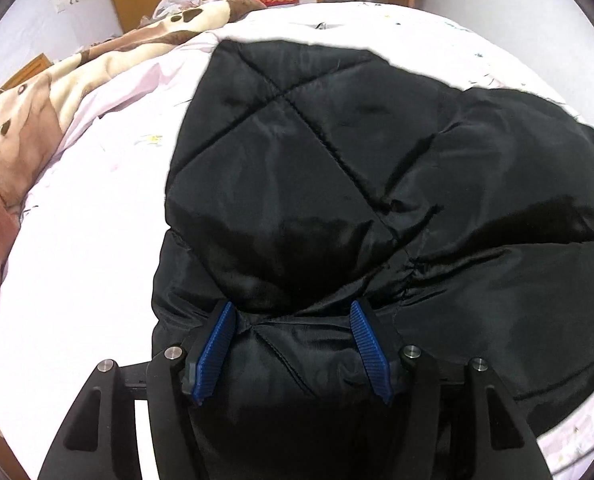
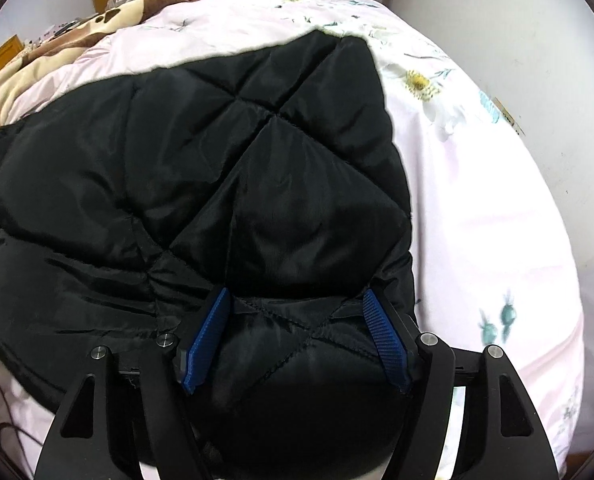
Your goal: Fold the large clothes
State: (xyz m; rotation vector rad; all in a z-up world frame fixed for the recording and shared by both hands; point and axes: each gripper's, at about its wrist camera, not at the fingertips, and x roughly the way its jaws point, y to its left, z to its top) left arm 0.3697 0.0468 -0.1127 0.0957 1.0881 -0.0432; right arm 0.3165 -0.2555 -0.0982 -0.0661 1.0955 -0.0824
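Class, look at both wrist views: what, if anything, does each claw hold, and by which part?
Both hold the black quilted jacket: the left claw and the right claw each have a thick fold of its near edge bunched between the blue pads.

The black jacket (image 1: 337,168) hides whatever lies beneath; folds unreadable.

Both wrist views steeply down, close

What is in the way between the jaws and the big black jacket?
Nothing visible. The black jacket already bulges between the jaws of both the left gripper and the right gripper, lying on the pink bedspread.
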